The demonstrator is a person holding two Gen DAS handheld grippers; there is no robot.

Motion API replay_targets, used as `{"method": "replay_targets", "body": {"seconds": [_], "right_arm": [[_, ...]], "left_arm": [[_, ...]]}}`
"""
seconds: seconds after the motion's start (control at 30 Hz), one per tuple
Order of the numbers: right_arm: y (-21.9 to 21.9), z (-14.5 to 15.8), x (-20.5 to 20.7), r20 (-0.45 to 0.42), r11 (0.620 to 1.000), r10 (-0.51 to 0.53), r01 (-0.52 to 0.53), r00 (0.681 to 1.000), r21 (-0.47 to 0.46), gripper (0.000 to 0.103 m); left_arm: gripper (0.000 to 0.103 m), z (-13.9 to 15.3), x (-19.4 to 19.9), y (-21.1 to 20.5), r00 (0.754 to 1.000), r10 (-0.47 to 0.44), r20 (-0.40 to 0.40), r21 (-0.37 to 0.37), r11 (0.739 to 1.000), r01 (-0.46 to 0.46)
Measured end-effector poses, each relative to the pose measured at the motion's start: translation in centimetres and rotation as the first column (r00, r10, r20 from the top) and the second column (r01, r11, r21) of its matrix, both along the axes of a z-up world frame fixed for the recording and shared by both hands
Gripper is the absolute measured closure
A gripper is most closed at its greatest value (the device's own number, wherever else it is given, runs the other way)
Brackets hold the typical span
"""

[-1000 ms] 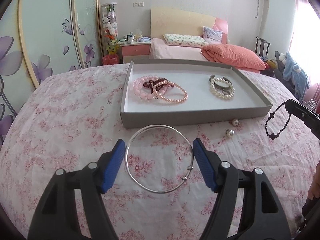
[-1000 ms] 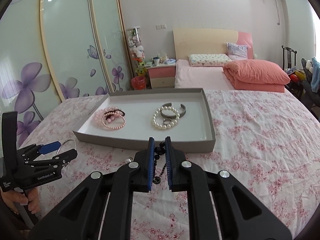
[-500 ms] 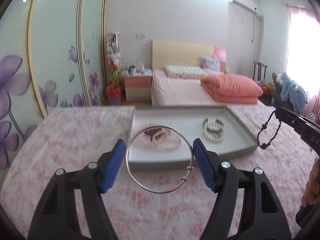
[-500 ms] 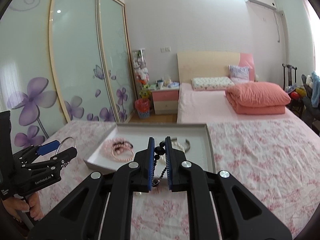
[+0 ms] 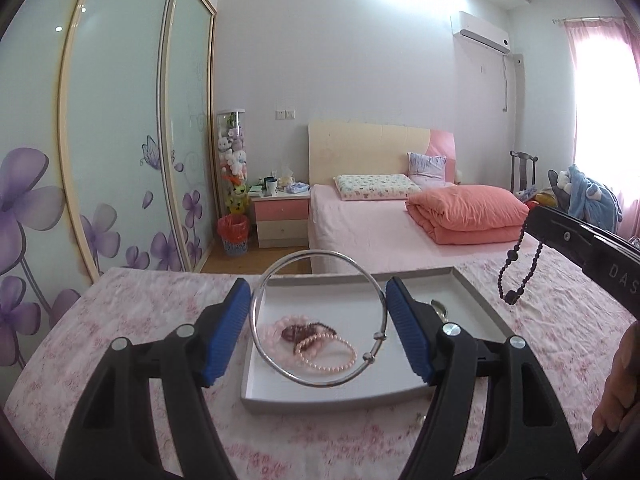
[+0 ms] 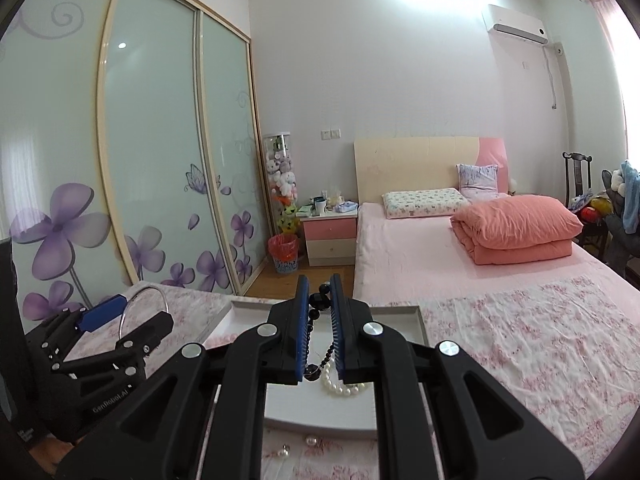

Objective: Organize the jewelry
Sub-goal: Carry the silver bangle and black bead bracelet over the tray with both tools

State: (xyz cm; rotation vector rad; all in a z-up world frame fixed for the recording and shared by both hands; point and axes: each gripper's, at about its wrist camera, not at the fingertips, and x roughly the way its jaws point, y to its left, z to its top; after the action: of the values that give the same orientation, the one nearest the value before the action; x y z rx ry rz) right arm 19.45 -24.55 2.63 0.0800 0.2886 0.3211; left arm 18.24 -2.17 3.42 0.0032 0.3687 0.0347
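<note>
My left gripper (image 5: 318, 292) is shut on a silver bangle (image 5: 260, 308) and holds it in the air above the grey tray (image 5: 320, 402). The tray holds pink and pearl bracelets (image 5: 320, 350). My right gripper (image 6: 319, 294) is shut on a black bead bracelet (image 6: 320, 300), which hangs down over the tray (image 6: 418, 316) above a white pearl bracelet (image 6: 340, 384). In the left wrist view the black bracelet (image 5: 516, 272) dangles at the right. The left gripper with the bangle (image 6: 124, 320) shows at the left of the right wrist view.
The tray lies on a pink flowered cloth (image 5: 120, 320). Two loose pearl earrings (image 6: 298, 446) lie on the cloth in front of the tray. A bed (image 5: 380, 228), a nightstand (image 5: 280, 216) and sliding wardrobe doors (image 5: 120, 140) stand behind.
Both grippers have risen from the cloth with their bracelets and now hang over the tray. The tray looks lower and nearer in both views.
</note>
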Motion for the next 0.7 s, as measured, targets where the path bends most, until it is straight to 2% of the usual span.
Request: {"method": "replay_targets", "body": {"seconds": [0.33,0.7], "right_arm": [[0.1,-0.6,2.7,-0.017,1.000,-0.020,0.020,1.000,0.005,0.091],[0.8,-2.5,6.7,-0.089,0.999,-0.016,0.018,0.996,0.028,0.091]], "left_arm": [[0.035,-0.6,2.9,-0.1,1.000,0.001,-0.007,-0.003,1.000,-0.001],[0.035,-2.6,7.2,0.3,0.998,-0.017,-0.067,-0.037,0.999,0.015]]}}
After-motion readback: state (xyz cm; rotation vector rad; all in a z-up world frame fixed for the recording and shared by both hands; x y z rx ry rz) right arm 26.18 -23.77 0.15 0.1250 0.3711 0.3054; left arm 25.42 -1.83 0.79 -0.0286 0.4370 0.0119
